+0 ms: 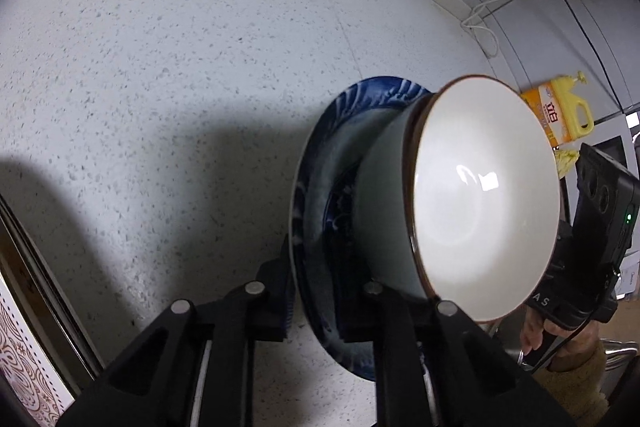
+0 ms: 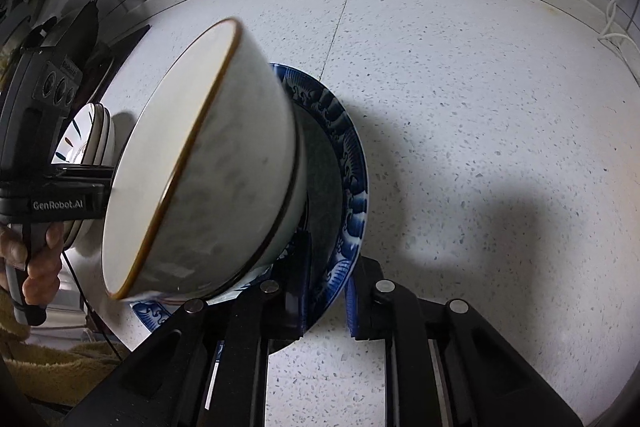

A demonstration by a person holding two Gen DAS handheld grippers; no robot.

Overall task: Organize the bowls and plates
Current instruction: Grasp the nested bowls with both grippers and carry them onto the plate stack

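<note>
**Visitor:** Start at your left. What are you holding there, and why that way?

**Me:** My left jaws (image 1: 312,307) are closed on the rim of the blue patterned plate (image 1: 320,163). One finger is under the rim and one over it, so the plate is pinched at its edge. I'd say a flat plate offers no other purchase.

**Visitor:** And the bowl?

**Me:** The white bowl with the brown rim (image 1: 480,195) sits on the plate with its foot toward the plate's middle. I grip only the plate, not the bowl. Whether the plate is clear of the speckled surface (image 1: 180,67) or just touching it, I cannot tell.

**Visitor:** Now your right.

**Me:** My right jaws (image 2: 326,307) are closed on the opposite rim of the same plate (image 2: 352,187), again one finger on each face. From this side the bowl (image 2: 216,187) fills the view left of the plate. I judge that two grips on opposite edges keep the plate from tipping, which matters with a loose bowl riding on it.

**Visitor:** What else is about?

**Me:** Beyond my left handle, more dishes (image 2: 96,139) stand stacked at the far left of the right view, perhaps where this pair belongs. A yellow detergent bottle (image 1: 560,115) stands at the back near the wall.

**Visitor:** The risk?

**Me:** The bowl sliding if my two sides tilt unevenly.
</note>
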